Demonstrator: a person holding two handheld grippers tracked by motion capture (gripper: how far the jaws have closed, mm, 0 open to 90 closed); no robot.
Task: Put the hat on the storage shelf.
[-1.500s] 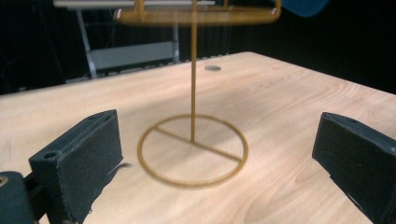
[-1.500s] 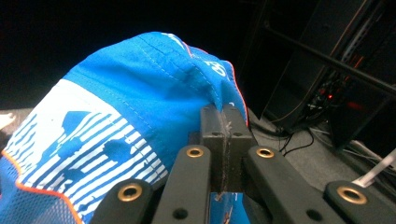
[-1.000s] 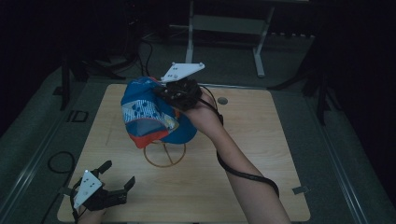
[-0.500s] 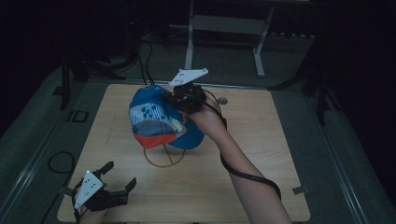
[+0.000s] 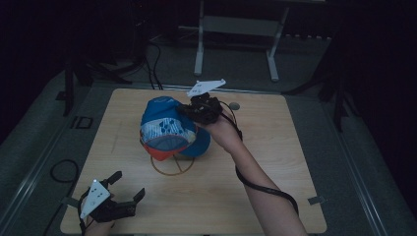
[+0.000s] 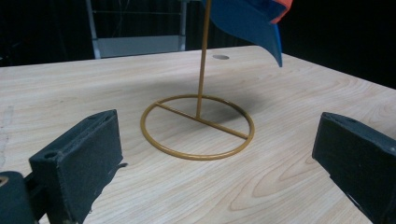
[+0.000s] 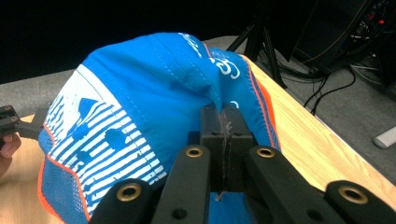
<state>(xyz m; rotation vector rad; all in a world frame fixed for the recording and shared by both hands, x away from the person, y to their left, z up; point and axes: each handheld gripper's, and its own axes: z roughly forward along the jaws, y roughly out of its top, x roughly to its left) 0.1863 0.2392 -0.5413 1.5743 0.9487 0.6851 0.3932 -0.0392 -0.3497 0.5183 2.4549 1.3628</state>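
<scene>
1. Jaws of the right gripper [image 7: 223, 140] pinch a fold of the blue cap [image 5: 164, 129]; the left gripper [image 5: 122, 196] idles wide apart near the table's [image 5: 275, 162] front corner.
2. The cap hangs over a gold wire stand [image 6: 198, 126] — light, soft, likely to crumple.
3. Its stiffer brim [image 6: 254, 23] looks the surer hold — fabric may slip.

The cap [image 5: 167, 129] hides the stand's [image 6: 198, 121] top.
</scene>
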